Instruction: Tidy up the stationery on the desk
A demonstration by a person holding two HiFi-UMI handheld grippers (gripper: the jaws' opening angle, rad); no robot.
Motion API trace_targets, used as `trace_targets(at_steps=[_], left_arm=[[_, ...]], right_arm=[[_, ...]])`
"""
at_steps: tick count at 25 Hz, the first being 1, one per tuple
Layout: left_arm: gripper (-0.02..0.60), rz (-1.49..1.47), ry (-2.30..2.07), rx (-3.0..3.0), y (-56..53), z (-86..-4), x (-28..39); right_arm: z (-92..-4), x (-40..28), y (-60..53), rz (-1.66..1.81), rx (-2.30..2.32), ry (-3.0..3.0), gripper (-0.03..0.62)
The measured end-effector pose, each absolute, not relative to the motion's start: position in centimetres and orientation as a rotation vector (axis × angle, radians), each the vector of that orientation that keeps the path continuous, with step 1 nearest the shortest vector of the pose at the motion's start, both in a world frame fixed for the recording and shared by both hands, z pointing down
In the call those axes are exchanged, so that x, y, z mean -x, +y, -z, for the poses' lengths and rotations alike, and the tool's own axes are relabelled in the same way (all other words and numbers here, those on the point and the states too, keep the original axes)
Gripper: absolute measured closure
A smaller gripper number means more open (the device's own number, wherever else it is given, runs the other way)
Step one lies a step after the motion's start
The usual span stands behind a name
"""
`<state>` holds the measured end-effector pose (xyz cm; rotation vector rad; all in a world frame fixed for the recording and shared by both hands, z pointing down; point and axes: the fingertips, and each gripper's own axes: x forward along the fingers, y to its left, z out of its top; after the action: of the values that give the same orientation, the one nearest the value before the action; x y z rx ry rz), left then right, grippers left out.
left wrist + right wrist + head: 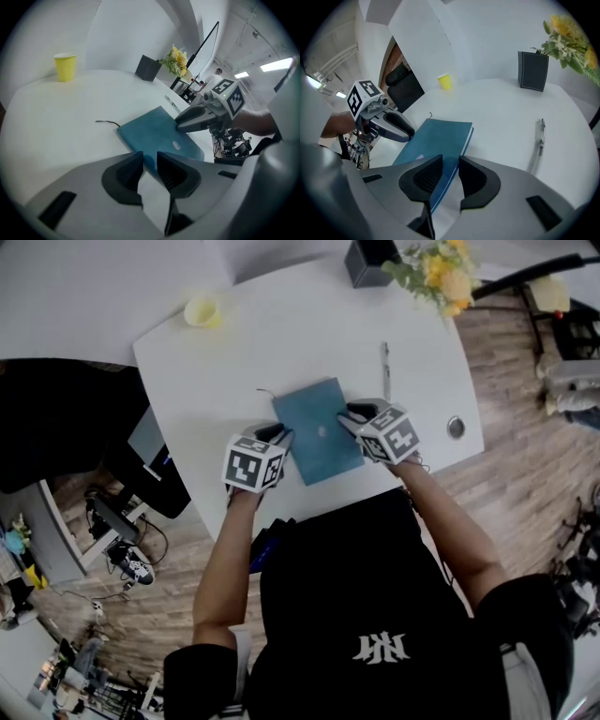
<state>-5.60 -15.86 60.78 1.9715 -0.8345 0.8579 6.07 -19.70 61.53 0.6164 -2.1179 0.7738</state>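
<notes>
White desk [281, 343] over wood flooring [506, 484] — fingers of left gripper [150, 158] and right gripper [450, 163] pinch the blue notebook [319, 427].

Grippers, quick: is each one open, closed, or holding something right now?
Left gripper: closed on one edge of the blue notebook.
Right gripper: closed on the notebook's opposite edge.

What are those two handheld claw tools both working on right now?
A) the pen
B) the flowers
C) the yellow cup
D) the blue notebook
D: the left gripper and the right gripper sit at opposite edges of the blue notebook, with its edge running between each one's jaws.
</notes>
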Motion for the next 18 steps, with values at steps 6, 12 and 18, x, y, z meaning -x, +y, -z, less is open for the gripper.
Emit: trace_targets(at_steps=[6,12,18], left_arm=[[0.482,-0.853,-0.83,-1.977,-15.8,-60.6,5.7],[0.479,-0.79,-0.878,-1.993,-17.7,-59.0,6.4],[0.486,-0.786,-0.879,-2.076,-20.9,-55.8,4.1]], right_arm=[[-61.3,-6.0,-19.6,-0.764,-0.628,-2.134,0.468],[-59.2,-6.4,-20.7,-0.697,-0.645,-2.207,0.468],[-56.5,-9.5,-23.7,-0.677,-0.732,-2.256,0.467]])
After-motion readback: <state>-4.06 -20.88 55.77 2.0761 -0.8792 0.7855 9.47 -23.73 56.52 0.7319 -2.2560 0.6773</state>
